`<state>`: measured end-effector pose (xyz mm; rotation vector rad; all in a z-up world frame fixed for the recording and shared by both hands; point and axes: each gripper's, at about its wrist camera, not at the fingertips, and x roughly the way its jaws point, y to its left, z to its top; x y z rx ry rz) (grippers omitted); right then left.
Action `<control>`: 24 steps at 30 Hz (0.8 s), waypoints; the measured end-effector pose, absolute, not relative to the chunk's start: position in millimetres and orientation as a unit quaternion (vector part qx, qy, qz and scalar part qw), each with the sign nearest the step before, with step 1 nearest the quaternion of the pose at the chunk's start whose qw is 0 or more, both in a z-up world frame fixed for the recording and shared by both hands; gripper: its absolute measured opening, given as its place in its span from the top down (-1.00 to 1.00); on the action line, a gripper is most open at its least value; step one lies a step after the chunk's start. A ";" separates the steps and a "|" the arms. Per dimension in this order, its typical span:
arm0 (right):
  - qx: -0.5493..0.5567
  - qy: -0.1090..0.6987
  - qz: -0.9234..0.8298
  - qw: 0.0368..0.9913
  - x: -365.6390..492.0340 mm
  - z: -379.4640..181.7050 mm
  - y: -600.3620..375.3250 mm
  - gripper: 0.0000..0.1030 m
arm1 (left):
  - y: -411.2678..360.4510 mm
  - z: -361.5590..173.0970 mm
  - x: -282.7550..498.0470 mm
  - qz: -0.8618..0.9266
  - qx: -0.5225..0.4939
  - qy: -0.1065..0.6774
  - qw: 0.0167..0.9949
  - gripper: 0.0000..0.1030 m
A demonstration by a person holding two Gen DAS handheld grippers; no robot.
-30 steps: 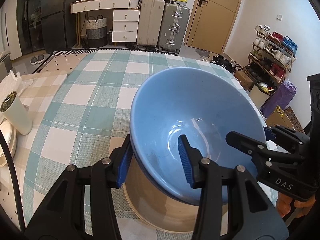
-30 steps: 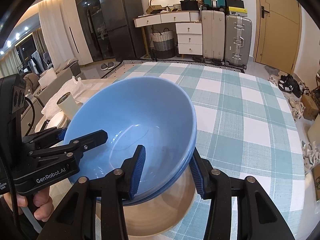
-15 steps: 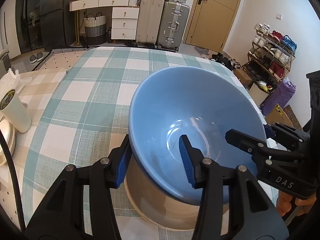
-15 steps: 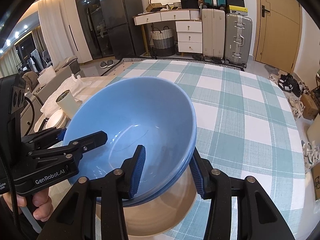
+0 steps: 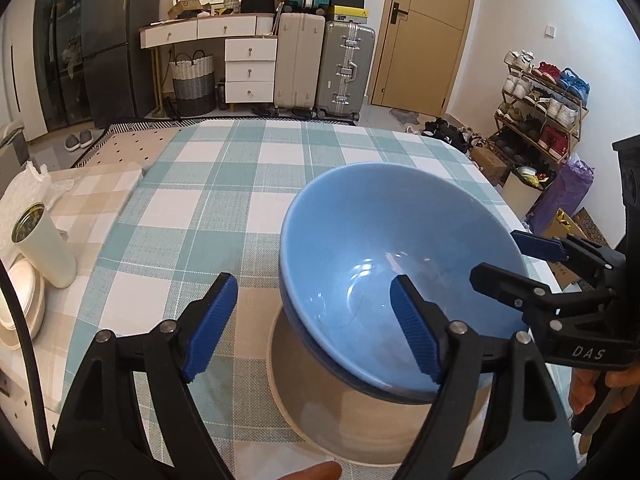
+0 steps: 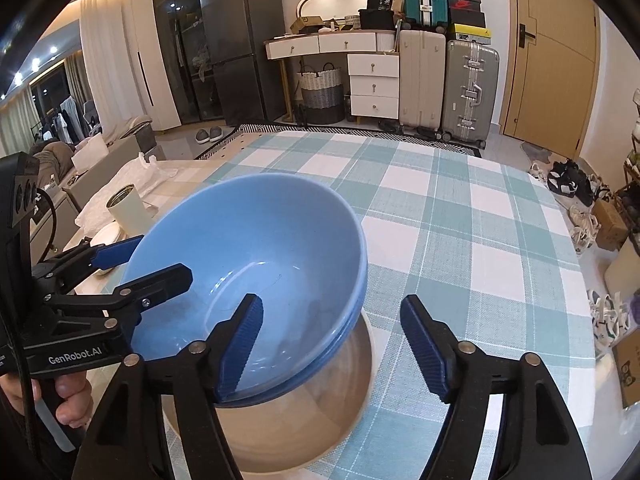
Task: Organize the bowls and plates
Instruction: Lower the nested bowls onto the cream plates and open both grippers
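left tool (image 5: 312,328): opening, straddles blue bowl (image 5: 384,248) rim, pads clear | right tool (image 6: 332,344): likewise | bowl rests in beige bowl (image 5: 320,408)

A teal-and-white checked cloth (image 5: 240,184) covers the surface. At its left edge stands a cream tumbler (image 5: 44,248), upright, by a crumpled white bag (image 5: 24,192). Across the floor: two suitcases (image 5: 324,64), a white drawer unit (image 5: 248,68), a woven basket (image 5: 192,80), a door (image 5: 424,32), a shoe rack (image 5: 540,108) and a dark fridge (image 6: 236,48).

Both wrist views look steeply down, close over the same blue bowl (image 5: 384,256) (image 6: 256,248), from opposite sides.
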<state>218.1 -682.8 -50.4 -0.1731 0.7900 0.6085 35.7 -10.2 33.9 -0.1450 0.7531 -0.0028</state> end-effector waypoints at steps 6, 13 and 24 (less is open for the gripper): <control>-0.084 0.365 0.302 0.877 212.7 -51.3 -687.6 -0.79 | -7.3 38.7 24.0 -0.001 -0.052 0.343 0.938 -0.81; -0.067 0.331 0.320 0.885 206.0 -48.4 -696.1 -0.98 | -1.9 49.9 2.8 -0.014 -0.047 0.289 0.956 -0.95; -0.044 0.261 0.336 0.904 183.2 -40.7 -722.4 -0.98 | 11.9 51.4 -34.4 -0.021 -0.041 0.241 0.969 -0.95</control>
